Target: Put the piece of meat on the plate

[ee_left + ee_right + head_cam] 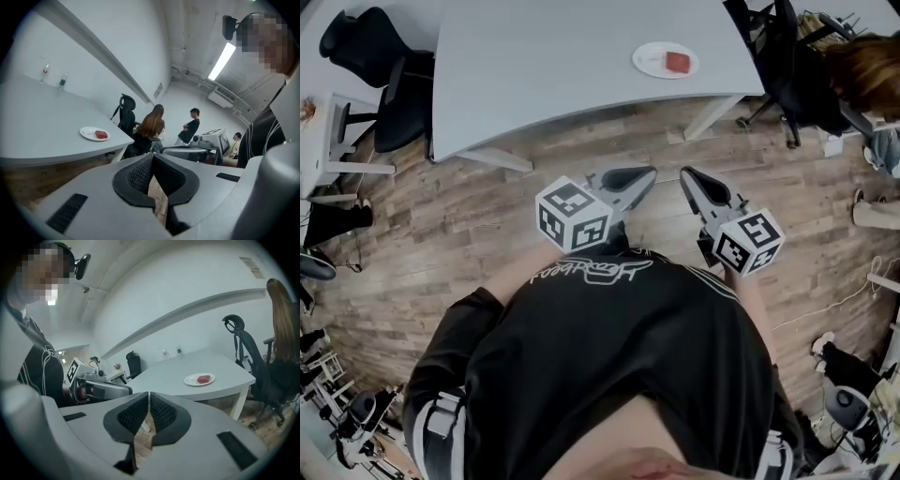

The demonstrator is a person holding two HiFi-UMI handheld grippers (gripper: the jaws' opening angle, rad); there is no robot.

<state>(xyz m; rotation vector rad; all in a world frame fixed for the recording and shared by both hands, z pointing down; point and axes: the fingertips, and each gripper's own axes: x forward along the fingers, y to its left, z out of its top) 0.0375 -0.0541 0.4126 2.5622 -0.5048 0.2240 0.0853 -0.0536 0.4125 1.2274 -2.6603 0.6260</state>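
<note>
Meat [677, 63] lies on the plate [652, 58] on the counter [553, 56]. Left gripper [647, 173] and right gripper [686, 174]: jaws closed, empty, over the floor [469, 216], short of the counter.

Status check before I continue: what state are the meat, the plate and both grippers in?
plate: flat on the table, near its edge.
piece of meat: lying on the plate, not held.
left gripper: shut, empty, clear of the table.
right gripper: shut, empty, clear of the table.
</note>
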